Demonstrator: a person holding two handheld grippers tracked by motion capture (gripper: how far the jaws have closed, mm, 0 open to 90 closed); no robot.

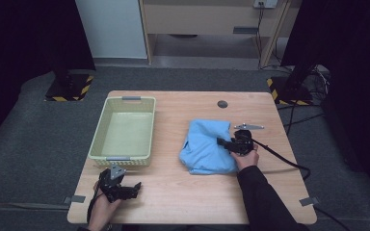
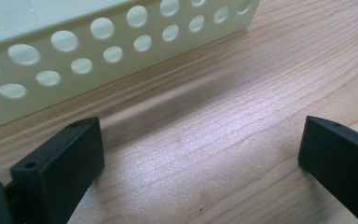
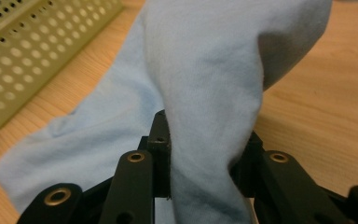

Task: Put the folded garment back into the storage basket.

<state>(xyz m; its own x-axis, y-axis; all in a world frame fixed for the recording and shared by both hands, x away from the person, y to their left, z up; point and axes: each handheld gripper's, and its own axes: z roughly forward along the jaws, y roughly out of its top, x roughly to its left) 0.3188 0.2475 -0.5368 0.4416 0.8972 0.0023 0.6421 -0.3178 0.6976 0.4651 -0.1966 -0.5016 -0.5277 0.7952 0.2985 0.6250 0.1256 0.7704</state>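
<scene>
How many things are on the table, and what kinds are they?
Baskets: 1, the pale yellow basket
Cloths: 1, the light blue cloth
Metal bars: 1, a small metal piece
Grippers: 2, left gripper and right gripper
Total: 5

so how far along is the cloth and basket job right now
Done: the blue cloth looks folded into a compact bundle on the table. In hand: the right gripper is shut on a fold of it, seen pinched between the jaws in the right gripper view. Left: the basket holds nothing, so moving the cloth into it probably remains. The left gripper rests open beside the basket.
</scene>
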